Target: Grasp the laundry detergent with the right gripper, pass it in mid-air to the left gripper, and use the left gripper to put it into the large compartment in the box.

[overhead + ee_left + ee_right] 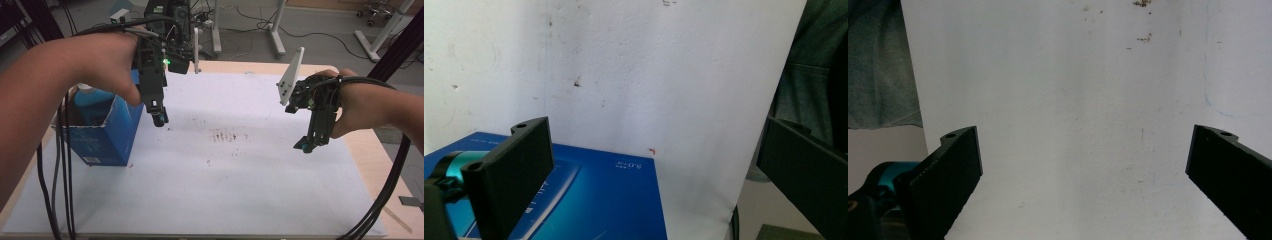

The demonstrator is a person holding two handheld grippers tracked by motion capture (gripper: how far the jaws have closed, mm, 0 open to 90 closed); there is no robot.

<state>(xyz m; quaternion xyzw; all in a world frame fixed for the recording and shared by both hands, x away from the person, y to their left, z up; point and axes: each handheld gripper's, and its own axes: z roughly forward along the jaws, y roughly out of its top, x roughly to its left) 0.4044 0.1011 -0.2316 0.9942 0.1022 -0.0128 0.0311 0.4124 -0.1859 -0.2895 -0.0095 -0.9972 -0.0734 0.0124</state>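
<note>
The box (107, 132) stands upright at the left side of the desk (225, 175), on the white sheet, with its top flaps open and a pale blue thing, perhaps a bottle cap, showing inside. It is blue printed card, so probably light for its bulk and stiff along the edges, but the walls would likely dent under a hard squeeze and the glossy face may be a little slippery. With something inside it could be top-heavy and tip if pushed high up. The safest hold looks like a wall near a corner, or the rim of the open top where a flap meets the side, rather than the middle of a broad face.

The left claw (159, 117) hangs just beside the box's right upper corner, pointing down, released, with nothing between its jaws. In the left gripper view the blue printed face (589, 200) lies below and to the left of the gap, close to the left jaw; whether it touches cannot be told.

The right claw (306, 145) hovers well apart at the right of the desk, also released and empty, over bare sheet.
</note>
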